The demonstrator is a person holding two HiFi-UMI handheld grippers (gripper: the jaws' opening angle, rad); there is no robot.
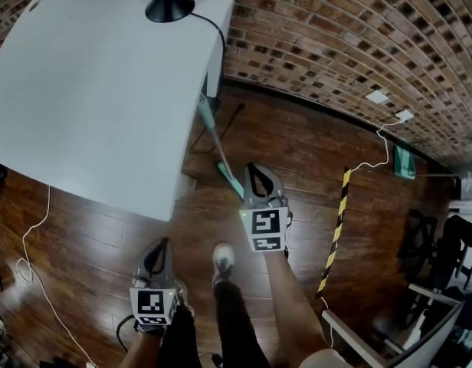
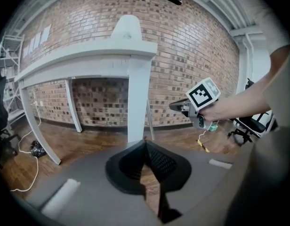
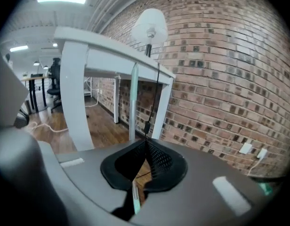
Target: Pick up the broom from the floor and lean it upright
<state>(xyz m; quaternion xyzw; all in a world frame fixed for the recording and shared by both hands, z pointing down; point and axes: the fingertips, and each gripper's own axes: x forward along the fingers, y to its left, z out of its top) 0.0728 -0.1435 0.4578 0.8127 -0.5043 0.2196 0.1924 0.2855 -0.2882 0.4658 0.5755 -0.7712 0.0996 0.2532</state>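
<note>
- The mint-green long-handled broom (image 1: 214,140) leans upright against the edge of the white table (image 1: 83,90)
- The grey right gripper (image 1: 257,171), just beside the handle, is clenched on nothing
- The grey left gripper (image 1: 161,245) is clenched and empty

Broom (image 1: 214,146) near end hidden behind right hand-held gripper (image 1: 255,171) — lamp (image 1: 168,4) cut by top edge
</note>
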